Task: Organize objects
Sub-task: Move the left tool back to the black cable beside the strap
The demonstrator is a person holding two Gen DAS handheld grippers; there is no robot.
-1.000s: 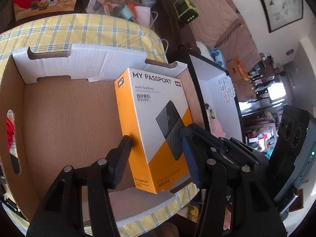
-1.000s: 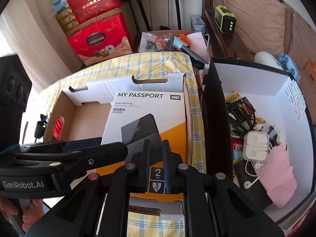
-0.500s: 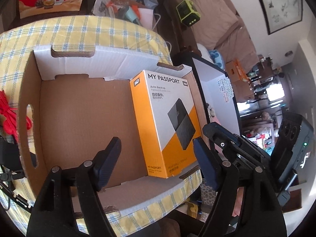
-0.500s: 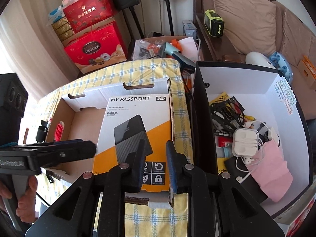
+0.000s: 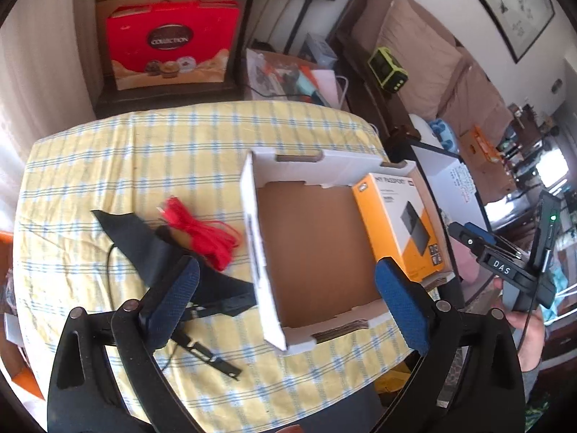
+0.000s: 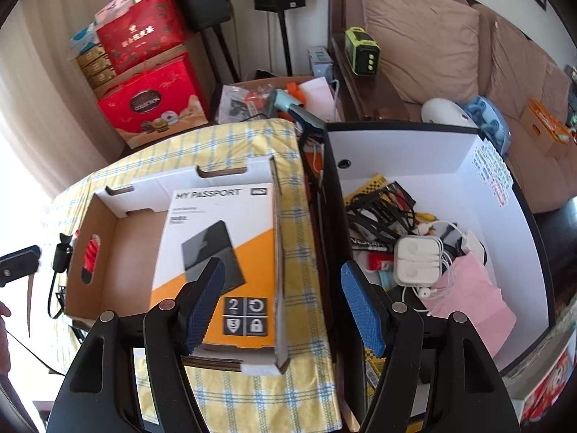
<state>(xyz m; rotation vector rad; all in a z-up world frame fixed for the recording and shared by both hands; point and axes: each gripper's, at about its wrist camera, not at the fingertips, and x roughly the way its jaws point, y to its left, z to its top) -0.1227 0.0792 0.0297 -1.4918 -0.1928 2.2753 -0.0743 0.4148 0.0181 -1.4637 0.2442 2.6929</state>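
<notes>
An orange and white "My Passport" box (image 5: 400,220) lies flat in the right side of a shallow cardboard tray (image 5: 310,245) on the yellow checked tablecloth. It also shows in the right wrist view (image 6: 220,252), inside the tray (image 6: 119,252). My left gripper (image 5: 286,301) is open and empty, well back above the tray's near edge. My right gripper (image 6: 283,305) is open and empty above the tray's near right corner. A red cord bundle (image 5: 202,231) and a black pouch (image 5: 158,252) lie on the cloth left of the tray.
A black-walled box (image 6: 425,216) with cables, white earphones and a pink bag stands right of the tray. Red gift boxes (image 5: 169,43) stand behind the table. A brown sofa (image 6: 450,47) is at the back right. A black strip (image 5: 205,353) lies near the table's front.
Both grippers have opened wide and pulled back from the My Passport box, which stays lying in the tray. The left view now takes in the whole table.
</notes>
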